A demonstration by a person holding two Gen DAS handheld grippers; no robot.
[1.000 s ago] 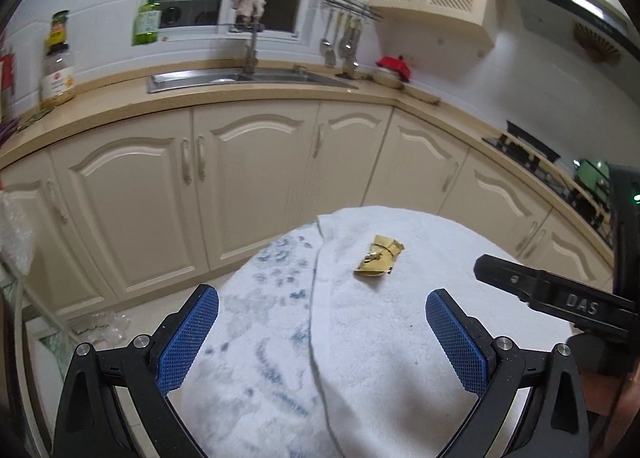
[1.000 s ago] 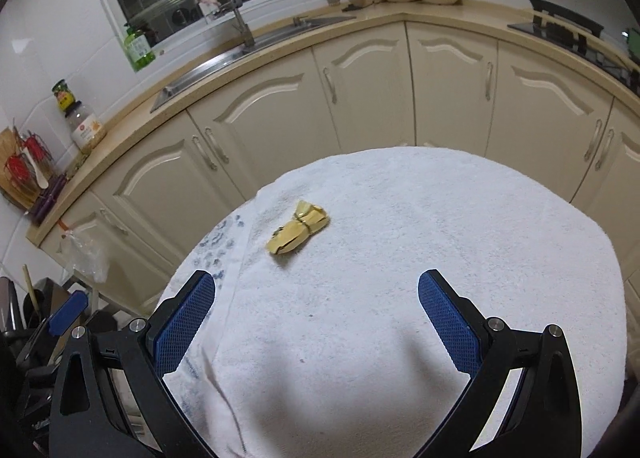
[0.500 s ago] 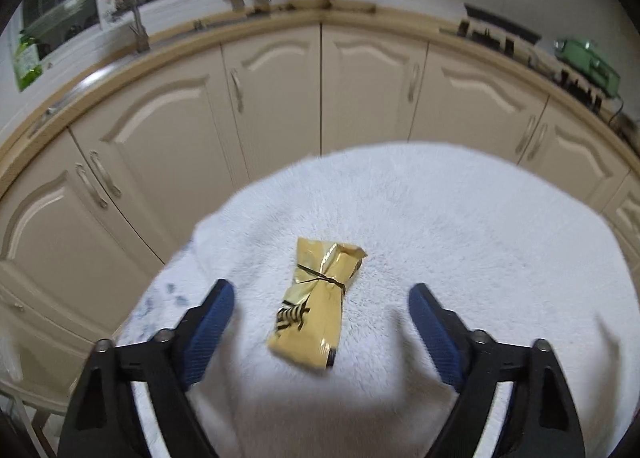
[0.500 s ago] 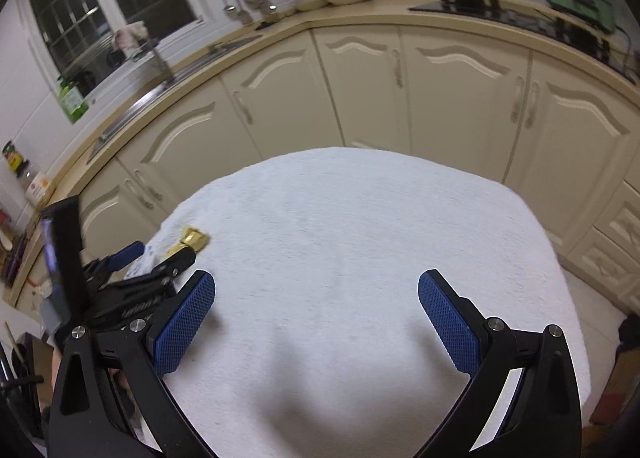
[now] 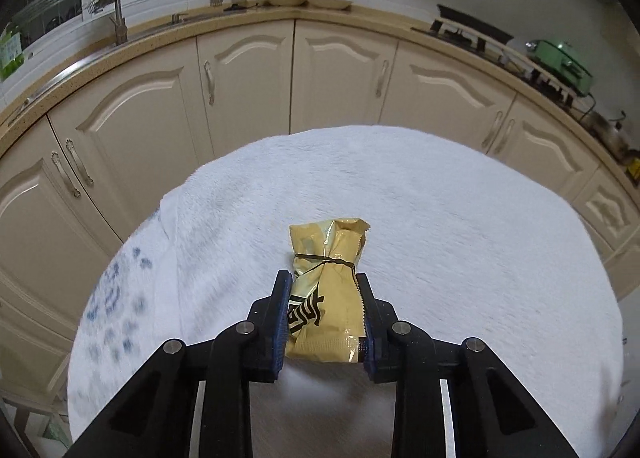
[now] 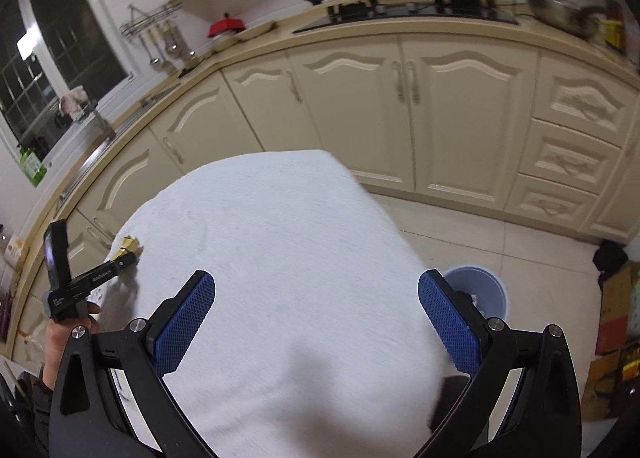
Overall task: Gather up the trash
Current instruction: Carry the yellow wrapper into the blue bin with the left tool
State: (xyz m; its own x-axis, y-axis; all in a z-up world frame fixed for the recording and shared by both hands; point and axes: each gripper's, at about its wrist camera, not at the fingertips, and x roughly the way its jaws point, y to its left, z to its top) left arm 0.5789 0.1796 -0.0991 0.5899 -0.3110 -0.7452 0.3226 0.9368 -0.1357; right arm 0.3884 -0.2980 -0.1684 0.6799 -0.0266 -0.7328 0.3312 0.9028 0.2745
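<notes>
Now the left gripper (image 5: pixel 323 312) has its jaws clamped on a yellow wrapper (image 5: pixel 326 290) lying on the towel-covered table (image 5: pixel 460 218); lift straight up. Right gripper (image 6: pixel 316 322) jaws stand apart, empty.

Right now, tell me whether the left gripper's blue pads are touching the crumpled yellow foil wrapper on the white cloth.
Touching. In the left wrist view, the left gripper has both blue pads pressed against the sides of the yellow foil wrapper, with no gap showing.

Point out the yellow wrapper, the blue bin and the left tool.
yellow wrapper (image 5: pixel 326 310), left wrist view, printed lower body.
blue bin (image 6: pixel 486 290), right wrist view, rim on the floor.
left tool (image 5: pixel 324 316), left wrist view, midway between its fingertips.
</notes>
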